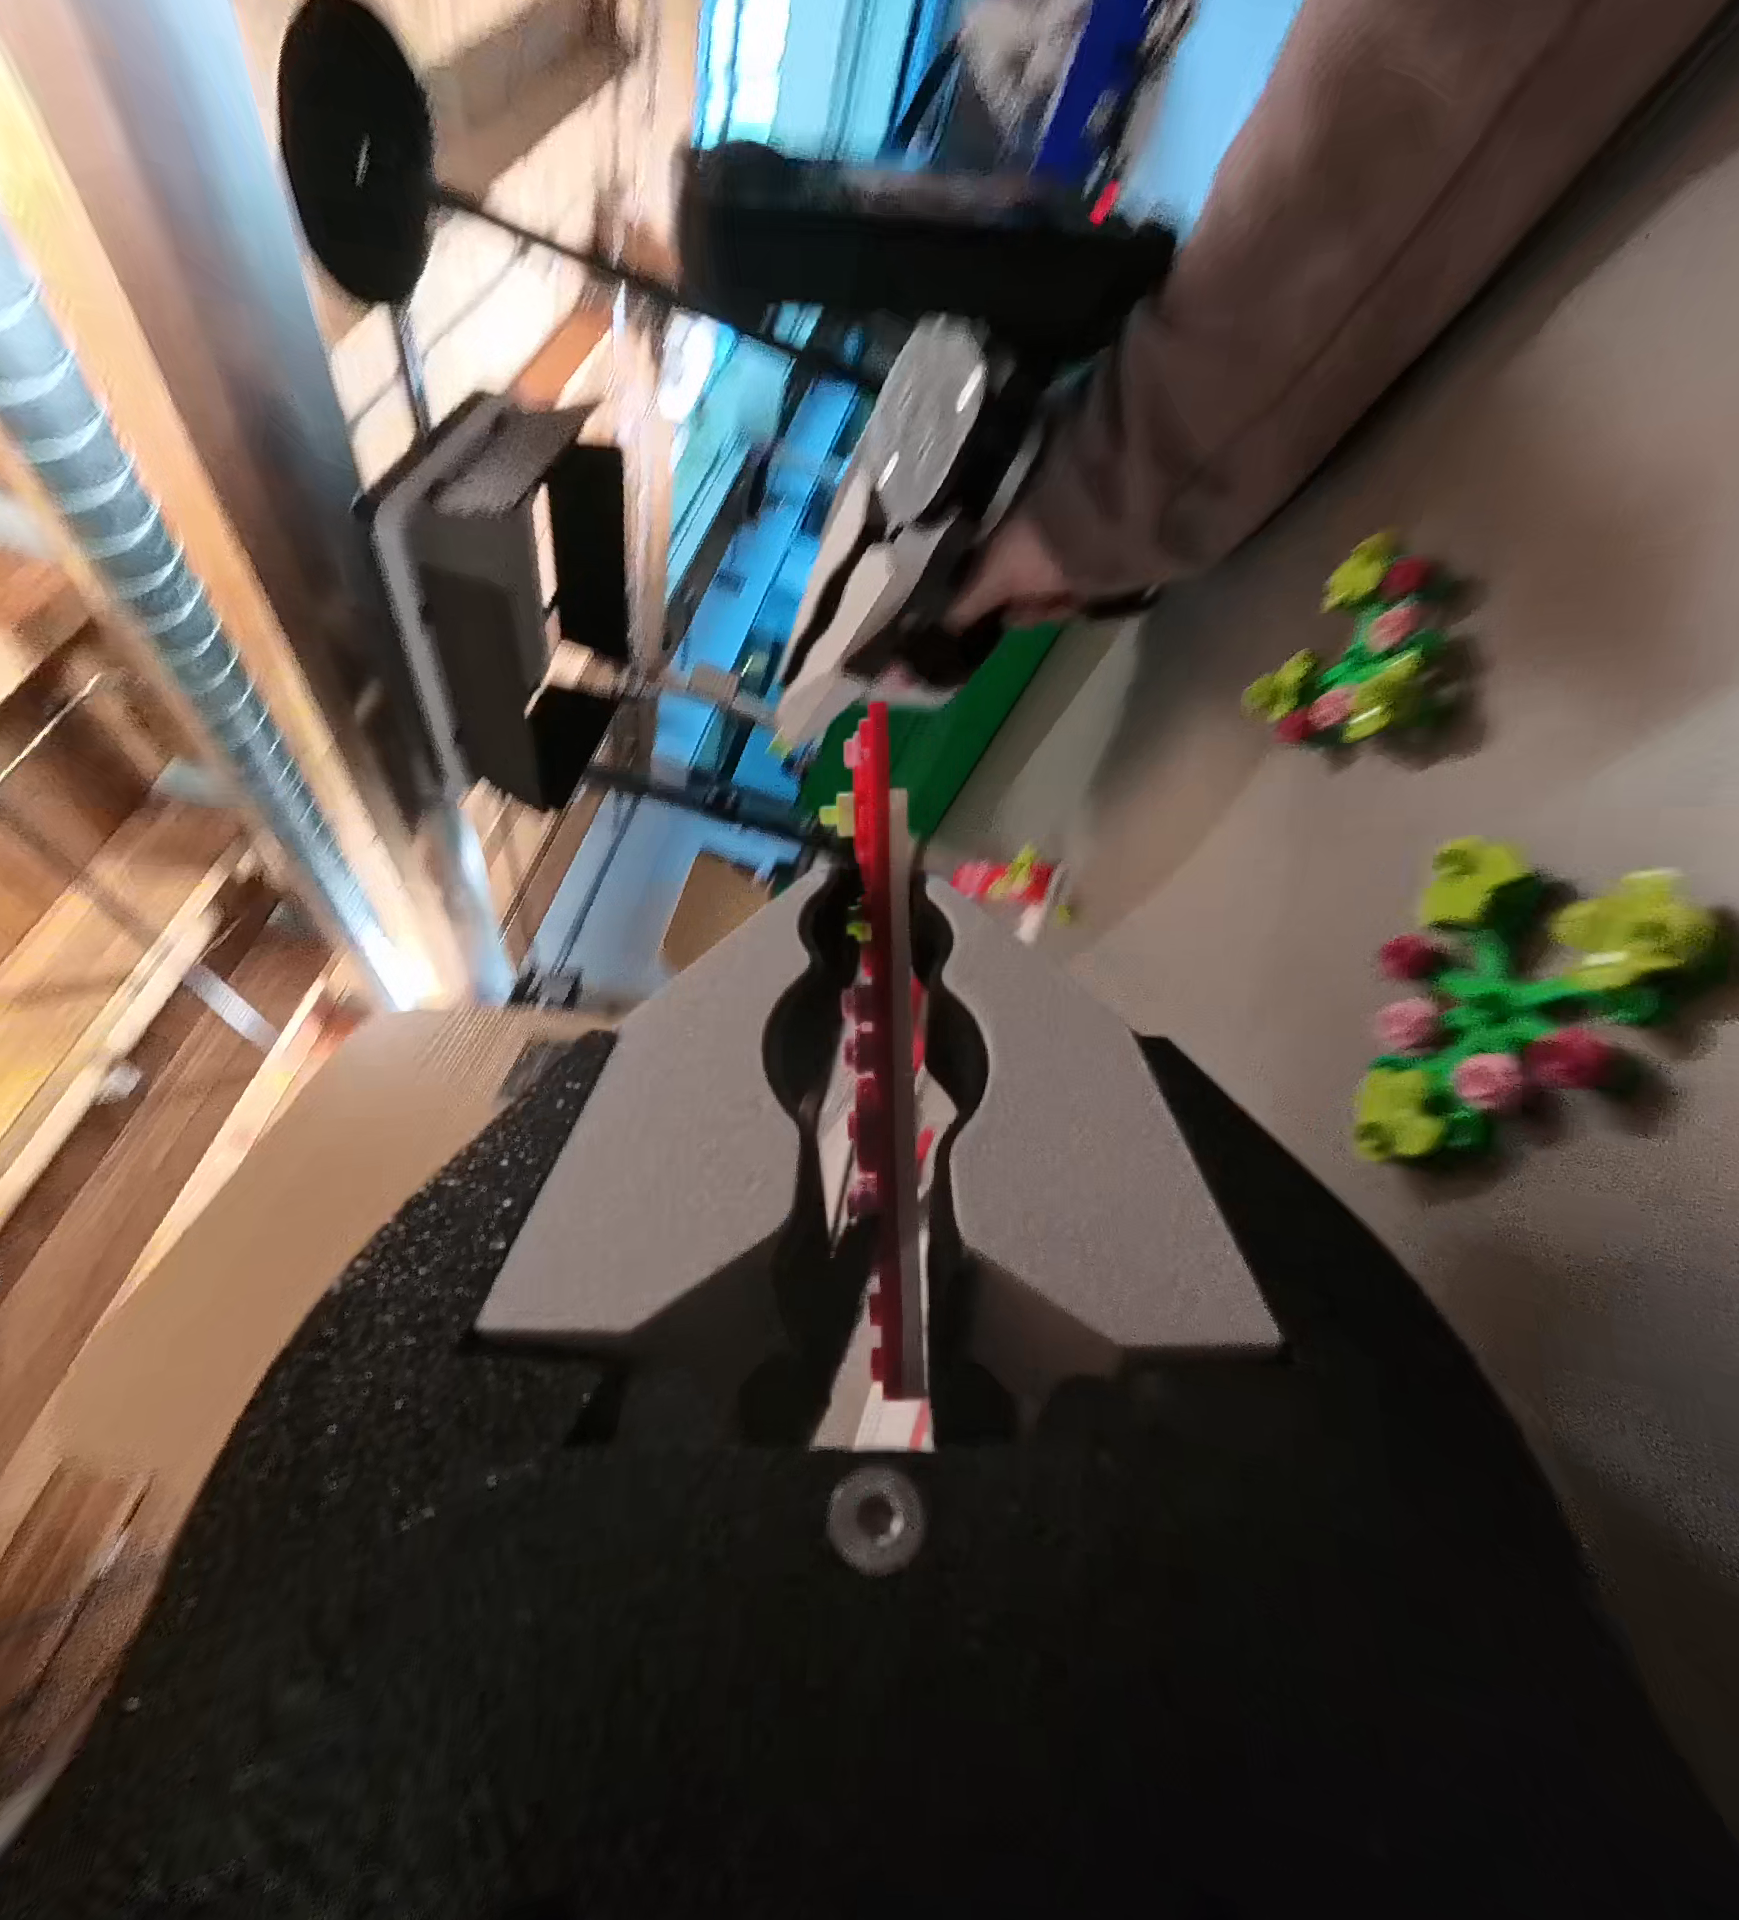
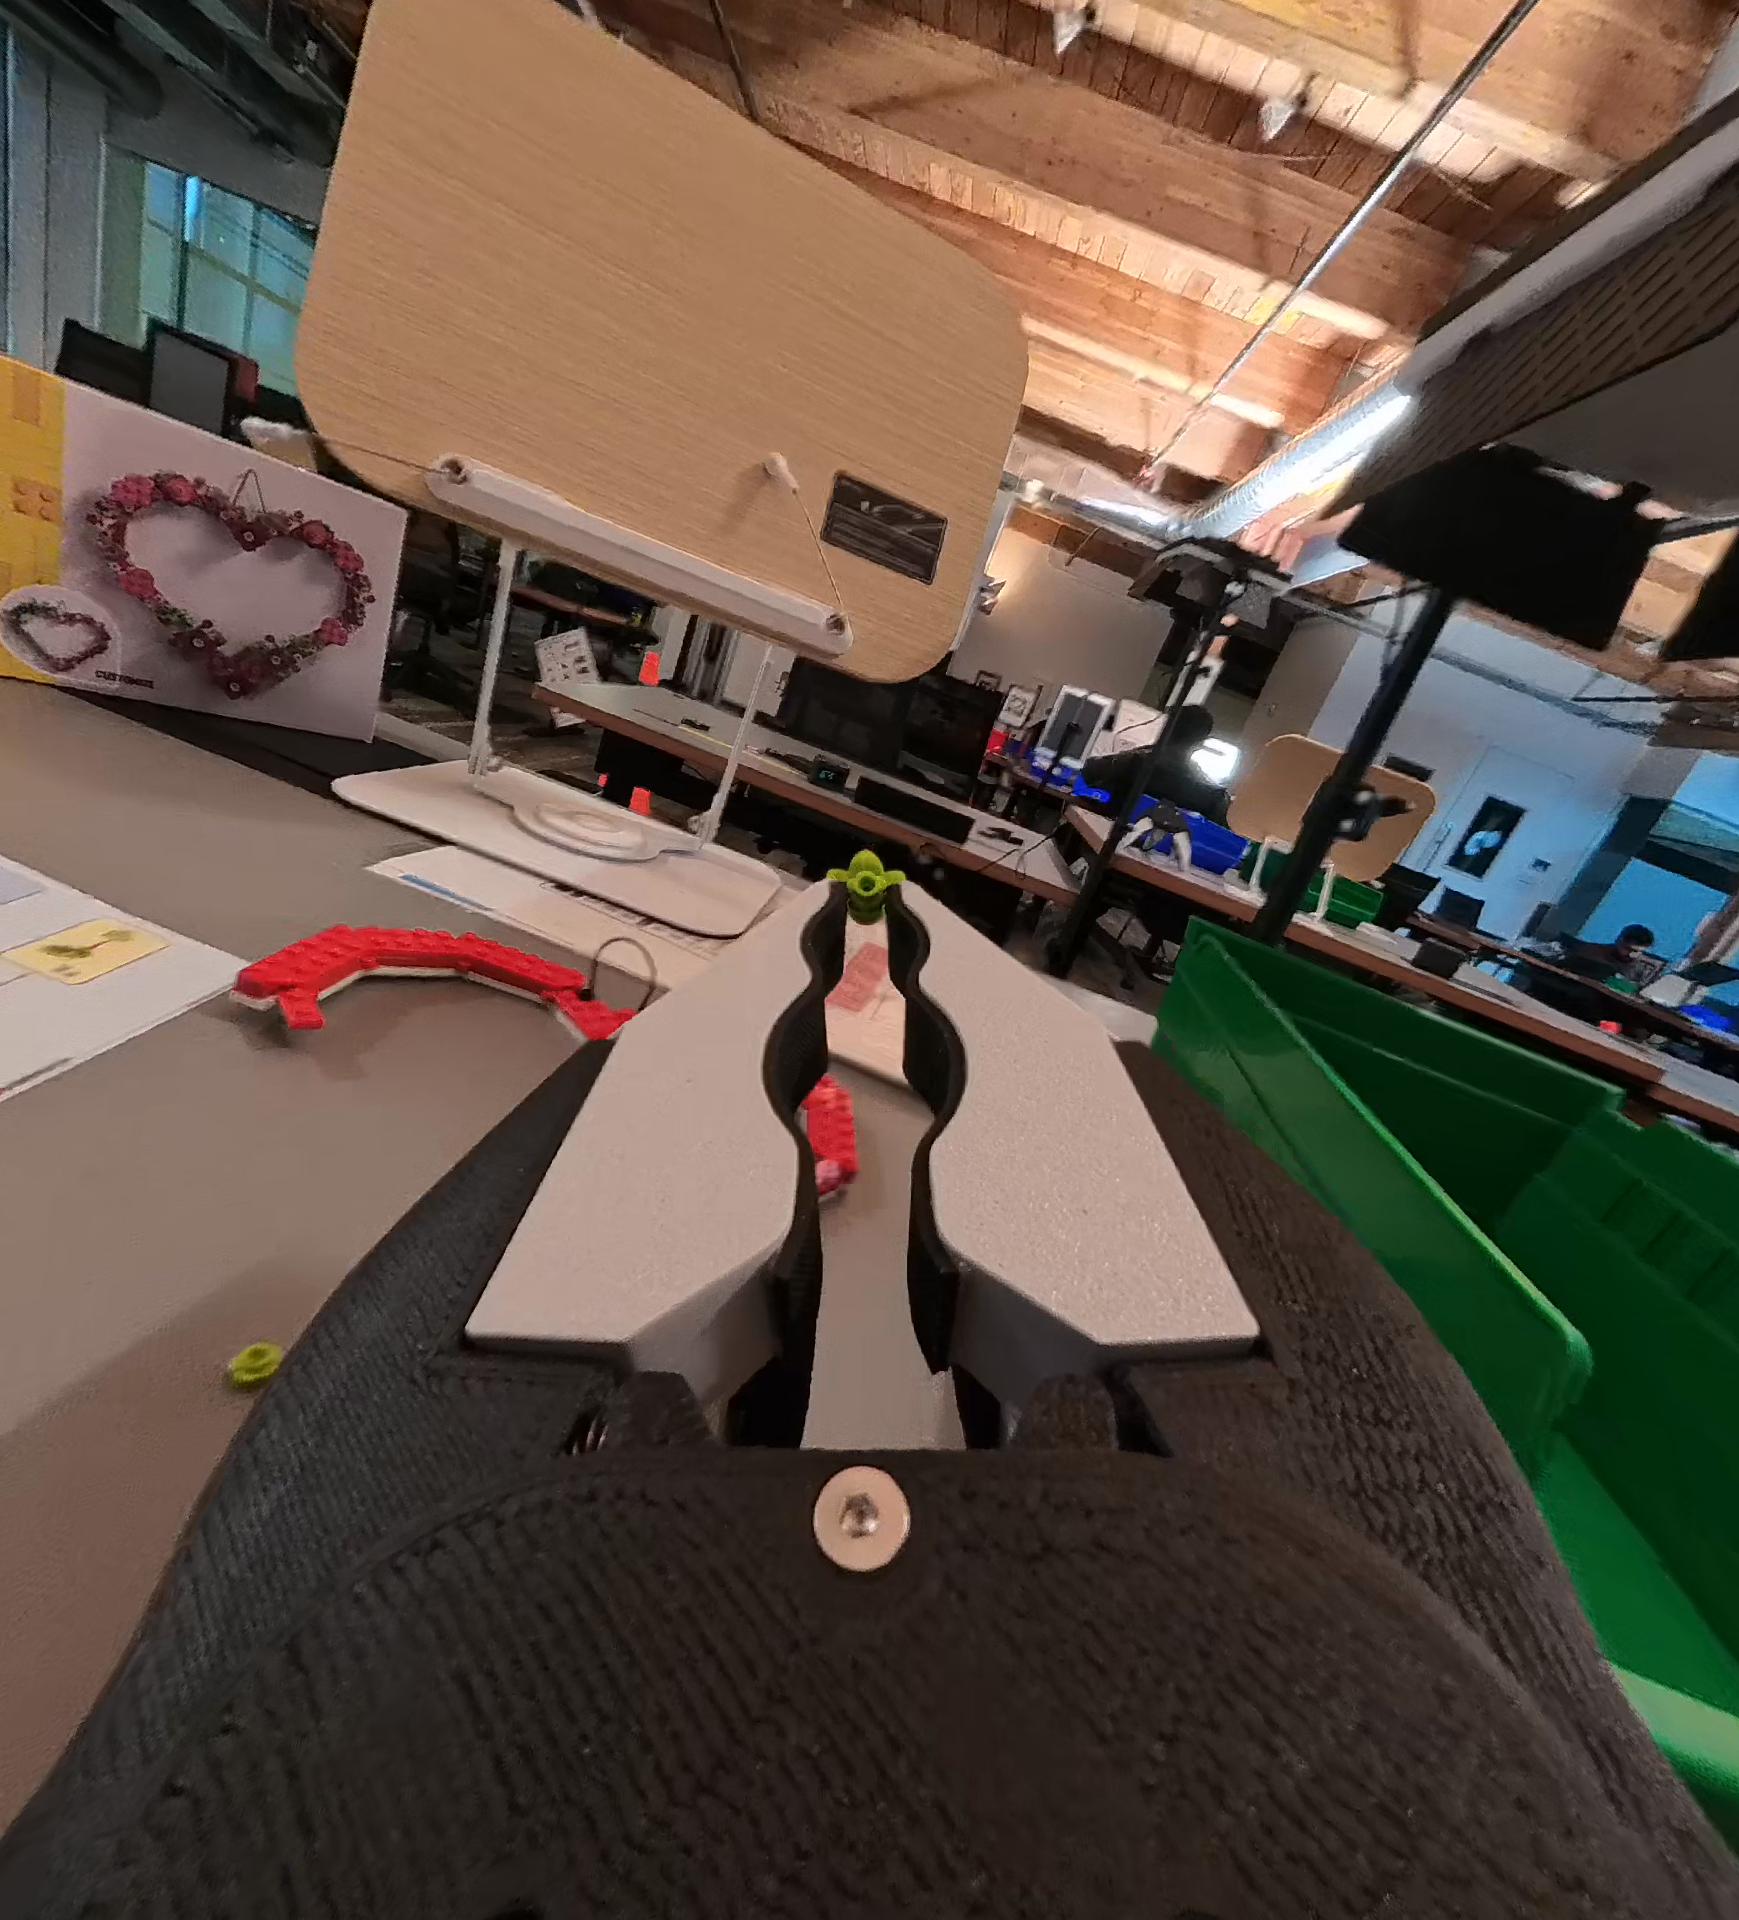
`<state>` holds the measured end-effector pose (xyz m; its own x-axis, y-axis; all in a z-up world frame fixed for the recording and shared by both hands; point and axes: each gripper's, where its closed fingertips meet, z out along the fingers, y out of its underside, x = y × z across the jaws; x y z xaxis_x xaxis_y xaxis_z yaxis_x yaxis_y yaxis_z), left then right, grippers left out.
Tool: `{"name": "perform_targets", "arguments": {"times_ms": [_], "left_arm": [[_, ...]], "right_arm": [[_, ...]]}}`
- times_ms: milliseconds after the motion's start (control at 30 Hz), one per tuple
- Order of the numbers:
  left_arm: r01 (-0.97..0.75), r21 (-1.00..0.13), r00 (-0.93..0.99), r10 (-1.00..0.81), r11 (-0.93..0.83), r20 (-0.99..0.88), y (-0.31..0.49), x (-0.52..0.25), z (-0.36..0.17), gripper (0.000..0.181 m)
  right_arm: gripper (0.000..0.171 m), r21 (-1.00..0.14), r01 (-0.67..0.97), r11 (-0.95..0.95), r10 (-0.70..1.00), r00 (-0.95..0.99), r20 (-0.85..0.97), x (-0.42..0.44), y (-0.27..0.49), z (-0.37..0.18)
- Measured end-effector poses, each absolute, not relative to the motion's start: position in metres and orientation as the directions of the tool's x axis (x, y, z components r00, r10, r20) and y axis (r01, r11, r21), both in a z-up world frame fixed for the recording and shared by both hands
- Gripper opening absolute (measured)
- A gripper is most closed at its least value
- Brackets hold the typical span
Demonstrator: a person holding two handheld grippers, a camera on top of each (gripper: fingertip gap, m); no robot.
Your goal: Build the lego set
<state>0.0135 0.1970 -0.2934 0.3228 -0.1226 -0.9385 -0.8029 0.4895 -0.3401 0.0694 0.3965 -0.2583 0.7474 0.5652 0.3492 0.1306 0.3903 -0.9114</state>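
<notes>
Green bin (image 2: 1384, 1174), contents hidden.

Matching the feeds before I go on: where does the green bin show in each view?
Left wrist view: the green bin is a blurred patch at centre, behind the red plate in the left gripper.
Right wrist view: it fills the right side.
Shared landmark: the right gripper, beside the bin in both, pinching a lime piece.
</notes>
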Motion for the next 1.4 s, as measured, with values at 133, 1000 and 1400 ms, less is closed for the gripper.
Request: {"name": "perform_targets", "arguments": {"times_ms": [133,1000,1400], "left_arm": [[-0.884,-0.376,0.360,-0.109,0.276,-0.927,0.224,-0.024,-0.299,0.008],[-0.976,-0.179,0.144,-0.242,0.127,-0.960,0.238,-0.043,-0.343,0.008],[-0.973,-0.202,0.164,-0.278,0.114,-0.946,0.239,-0.045,-0.348,0.008]], "right_arm": [[0.005,-0.942,0.108,0.319,0.788,0.522,0.327,0.032,0.363,-0.262],[0.005,-0.877,0.430,-0.213,0.912,-0.234,-0.337,-0.024,0.237,-0.330],[0.005,-0.891,0.447,-0.078,0.951,-0.236,-0.201,-0.027,0.237,-0.336]]}}
